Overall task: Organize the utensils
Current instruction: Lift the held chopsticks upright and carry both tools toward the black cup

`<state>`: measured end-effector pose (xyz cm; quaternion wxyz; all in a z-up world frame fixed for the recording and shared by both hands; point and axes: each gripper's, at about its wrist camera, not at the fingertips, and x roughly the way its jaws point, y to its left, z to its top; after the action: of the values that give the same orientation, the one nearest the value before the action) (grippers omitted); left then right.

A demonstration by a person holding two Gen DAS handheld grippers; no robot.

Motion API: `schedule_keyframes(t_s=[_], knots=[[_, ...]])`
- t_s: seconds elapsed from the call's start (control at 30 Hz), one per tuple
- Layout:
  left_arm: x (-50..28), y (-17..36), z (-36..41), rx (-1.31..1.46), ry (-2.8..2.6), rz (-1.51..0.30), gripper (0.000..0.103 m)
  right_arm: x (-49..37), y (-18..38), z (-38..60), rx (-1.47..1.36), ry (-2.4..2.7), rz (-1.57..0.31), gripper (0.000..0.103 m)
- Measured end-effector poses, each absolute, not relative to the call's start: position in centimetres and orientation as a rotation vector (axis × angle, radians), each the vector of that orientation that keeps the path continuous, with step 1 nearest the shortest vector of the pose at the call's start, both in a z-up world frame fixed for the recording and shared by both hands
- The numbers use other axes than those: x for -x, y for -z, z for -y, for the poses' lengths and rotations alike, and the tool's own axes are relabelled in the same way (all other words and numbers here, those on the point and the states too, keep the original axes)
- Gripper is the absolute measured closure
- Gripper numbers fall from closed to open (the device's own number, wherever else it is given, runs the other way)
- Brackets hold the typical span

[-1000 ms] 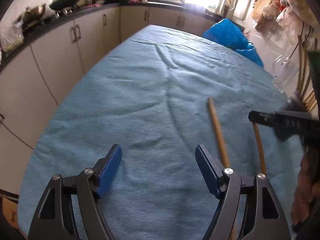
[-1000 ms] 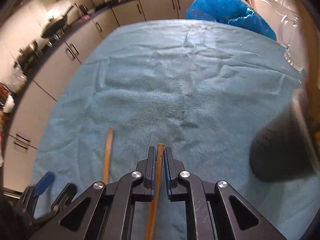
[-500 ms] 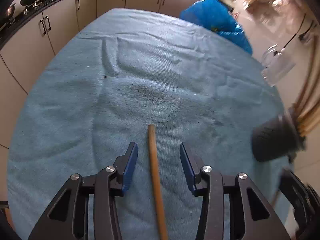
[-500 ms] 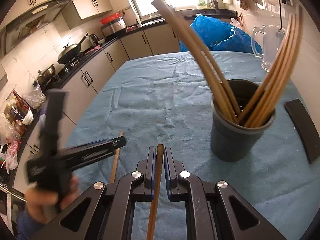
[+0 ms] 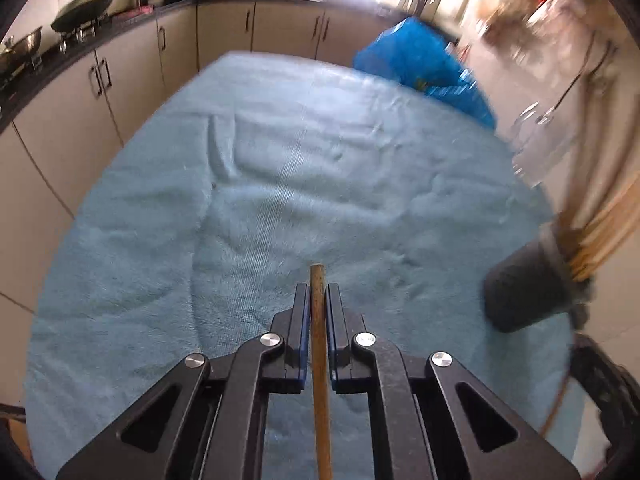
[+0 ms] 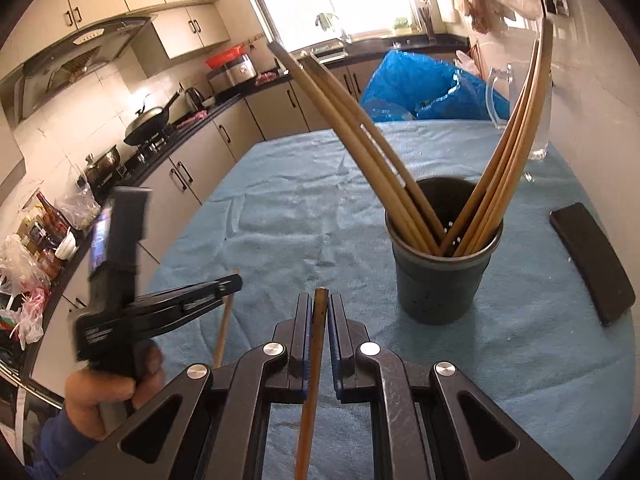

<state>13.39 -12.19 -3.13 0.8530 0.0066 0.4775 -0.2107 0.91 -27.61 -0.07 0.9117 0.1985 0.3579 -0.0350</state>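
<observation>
My left gripper [image 5: 318, 294] is shut on a wooden chopstick [image 5: 319, 320] that runs back between its fingers, just above the blue cloth [image 5: 280, 200]. My right gripper [image 6: 320, 304] is shut on another wooden chopstick [image 6: 316, 340], held above the cloth. A dark utensil cup [image 6: 444, 276] holding several long chopsticks stands ahead and right of the right gripper; it shows blurred at the right in the left wrist view [image 5: 528, 284]. The left gripper [image 6: 228, 284] with its chopstick [image 6: 222, 332] appears at the left of the right wrist view.
A black flat object [image 6: 592, 264] lies on the cloth at the right. A glass pitcher [image 6: 516, 112] and a blue plastic bag [image 6: 420, 84] sit at the far end. Kitchen cabinets and a stove counter [image 6: 168, 136] run along the left.
My left gripper closed on the chopstick it straddled half a second ago. My right gripper, still holding its chopstick, has risen and now faces the utensil cup.
</observation>
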Motion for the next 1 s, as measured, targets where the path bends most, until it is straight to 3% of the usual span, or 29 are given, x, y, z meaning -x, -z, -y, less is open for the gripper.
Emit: schedule_keyframes(t_s=[0.43,1.0], knots=[[-6.1,-7.9,7.9,0.059,0.512,-0.653,0.096,4.3,-5.6,27.3,-0.360,0.081,-0.445,0.095],[-3.2,-10.9,6.9,0.070,0.553,-0.567,0.096,7.8,-8.9,27.9,-0.351,0.130,-0.298,0.095]])
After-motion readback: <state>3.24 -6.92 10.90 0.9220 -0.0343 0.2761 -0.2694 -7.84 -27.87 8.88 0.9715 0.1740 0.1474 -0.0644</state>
